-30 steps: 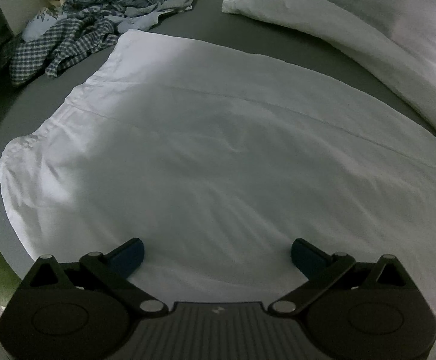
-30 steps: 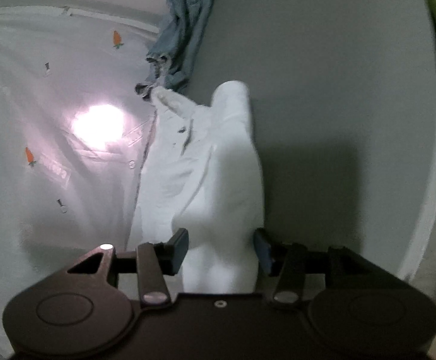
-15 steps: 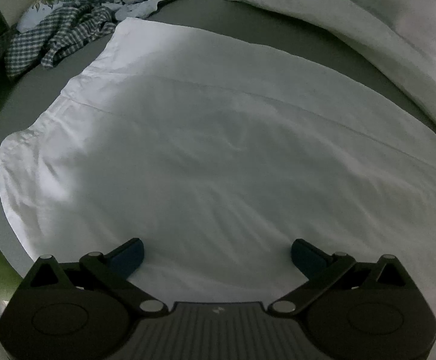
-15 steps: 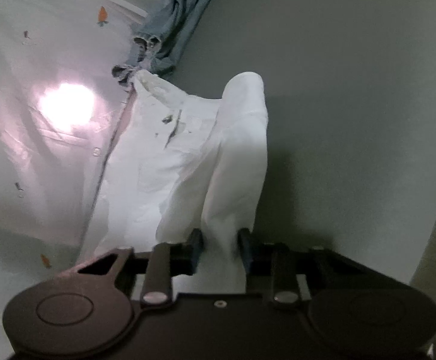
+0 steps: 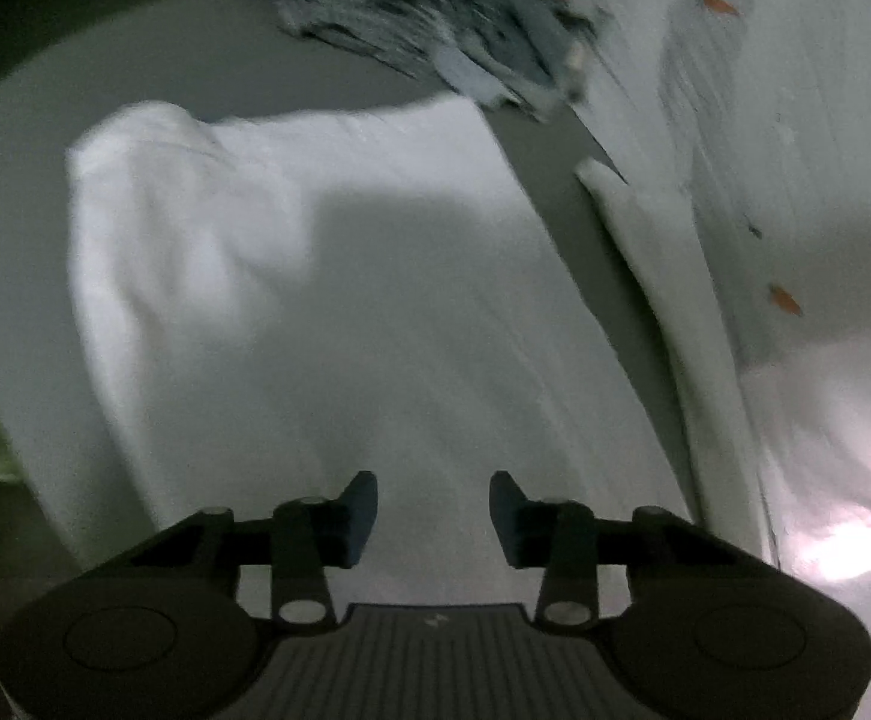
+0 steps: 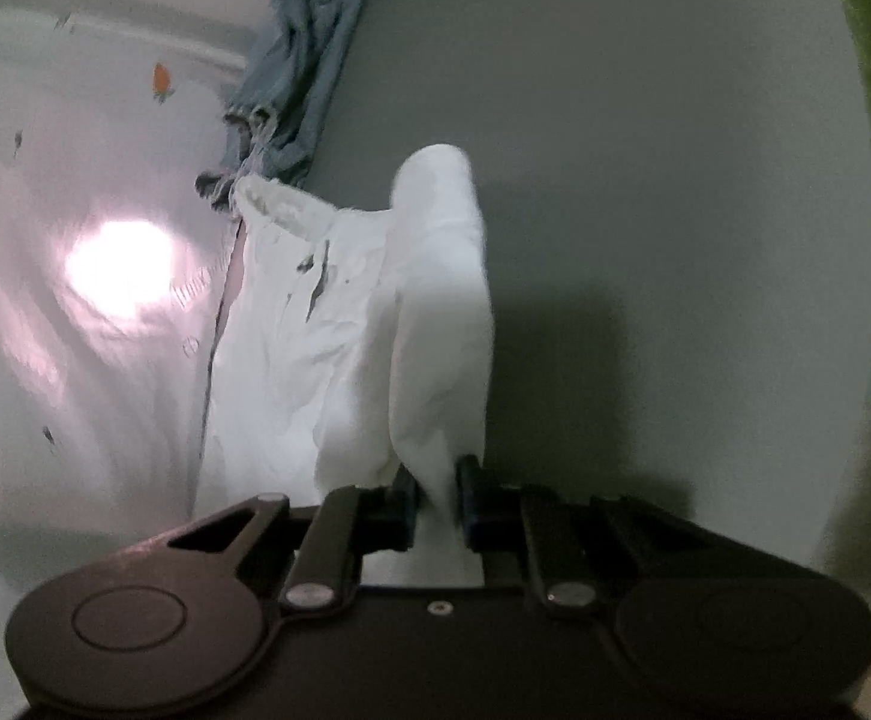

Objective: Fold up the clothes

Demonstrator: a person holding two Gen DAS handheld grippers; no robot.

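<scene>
My right tongs (image 6: 438,495) are closing on a bunched fold of the white shirt (image 6: 339,330); the cloth sits pinched between the two dark pads, which press into it from both sides. Ahead of these tongs the shirt rises in a soft, rounded hump, smooth and matte, with a crumpled panel to its left that ends in a frilled, rumpled edge. Beyond that edge lies a limp strip of faded denim (image 6: 297,84), its hem frayed. To the left of the tongs spreads a pale sheet (image 6: 75,192) with small orange carrot prints and a bright glare spot on it. To the right and ahead is bare, flat grey counter (image 6: 645,210).

My left tongs (image 5: 434,510) are closing too, but the pads are apart with a clear gap, and nothing is gripped; the shirt (image 5: 345,330) only lies flat under and ahead of them, a broad smooth white sheet with faint long creases and a puffed, rolled edge at the far left. Far ahead sits a blurred heap of checked and striped clothes (image 5: 435,18) with a red scrap on top. Right of the tongs a narrow white sleeve-like band (image 5: 675,300) runs along the carrot sheet.
</scene>
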